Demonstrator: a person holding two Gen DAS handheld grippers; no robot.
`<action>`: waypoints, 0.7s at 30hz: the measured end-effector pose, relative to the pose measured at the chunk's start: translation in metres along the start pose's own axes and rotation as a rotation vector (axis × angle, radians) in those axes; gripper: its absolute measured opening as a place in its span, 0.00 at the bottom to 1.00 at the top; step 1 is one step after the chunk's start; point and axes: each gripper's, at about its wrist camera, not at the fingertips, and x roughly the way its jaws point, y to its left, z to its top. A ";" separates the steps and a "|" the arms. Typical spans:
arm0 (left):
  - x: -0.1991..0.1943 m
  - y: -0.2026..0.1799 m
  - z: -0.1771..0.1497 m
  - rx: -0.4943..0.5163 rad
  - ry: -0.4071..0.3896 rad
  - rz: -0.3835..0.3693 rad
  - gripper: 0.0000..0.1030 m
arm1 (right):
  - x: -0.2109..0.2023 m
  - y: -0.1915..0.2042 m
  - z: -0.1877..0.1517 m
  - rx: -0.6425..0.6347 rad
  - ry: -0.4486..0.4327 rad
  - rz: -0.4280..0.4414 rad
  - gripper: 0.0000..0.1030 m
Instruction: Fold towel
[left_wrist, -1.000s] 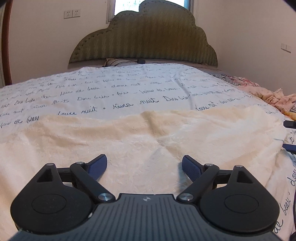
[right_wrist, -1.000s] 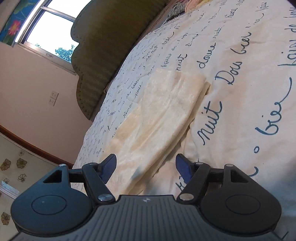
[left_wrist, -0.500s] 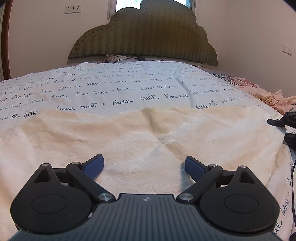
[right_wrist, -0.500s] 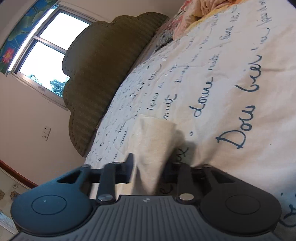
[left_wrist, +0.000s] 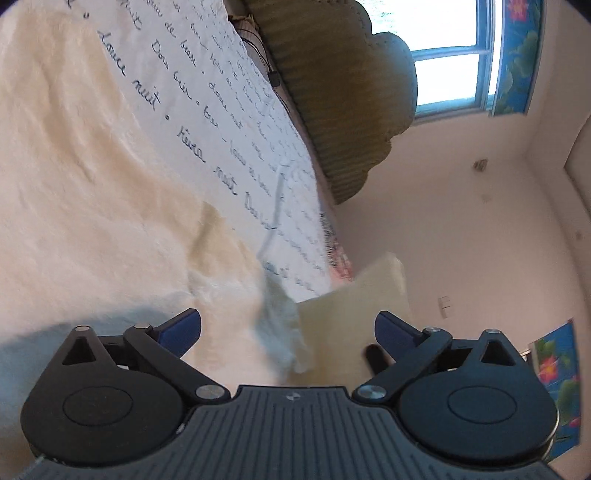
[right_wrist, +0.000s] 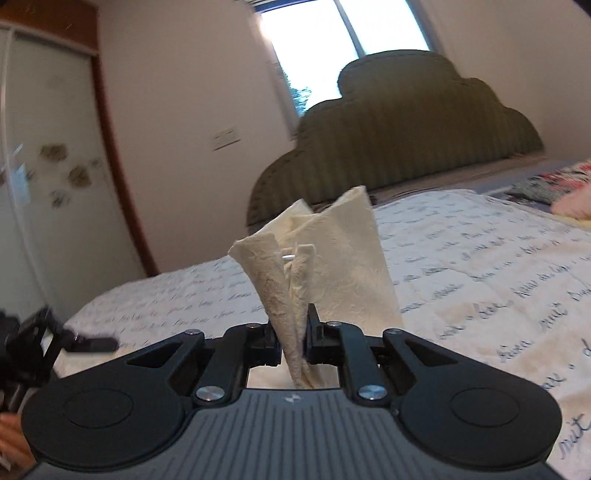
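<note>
A cream towel (left_wrist: 96, 192) lies spread on the bed's script-printed cover. In the left wrist view its right end is lifted off the bed into a raised flap (left_wrist: 354, 306). My left gripper (left_wrist: 288, 328) is open, tilted, with the lifted fold between its blue pads (left_wrist: 181, 325) but not touching them. My right gripper (right_wrist: 293, 338) is shut on a bunched corner of the towel (right_wrist: 332, 266), which stands up above its fingers. At the far left of the right wrist view, the left gripper (right_wrist: 62, 341) shows blurred.
The white cover with blue handwriting (right_wrist: 480, 273) fills the bed. A green padded headboard (right_wrist: 406, 122) stands under a bright window (left_wrist: 450, 81). Pink and patterned bedding (right_wrist: 569, 199) lies at the far right. A wardrobe door (right_wrist: 48, 177) is on the left.
The right gripper has lifted the towel corner it was closing on off the bed and swung level. The left gripper has rolled sideways, staying open, and the towel's right end now rises before it.
</note>
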 end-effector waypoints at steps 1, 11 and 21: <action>0.002 0.000 0.000 -0.036 0.007 -0.040 1.00 | 0.004 0.014 -0.005 -0.030 0.019 0.030 0.11; 0.036 0.023 0.005 -0.227 0.097 -0.046 0.97 | 0.008 0.095 -0.047 -0.240 0.120 0.181 0.11; -0.001 -0.014 0.012 0.224 -0.023 0.292 0.09 | 0.013 0.142 -0.067 -0.503 0.148 0.189 0.11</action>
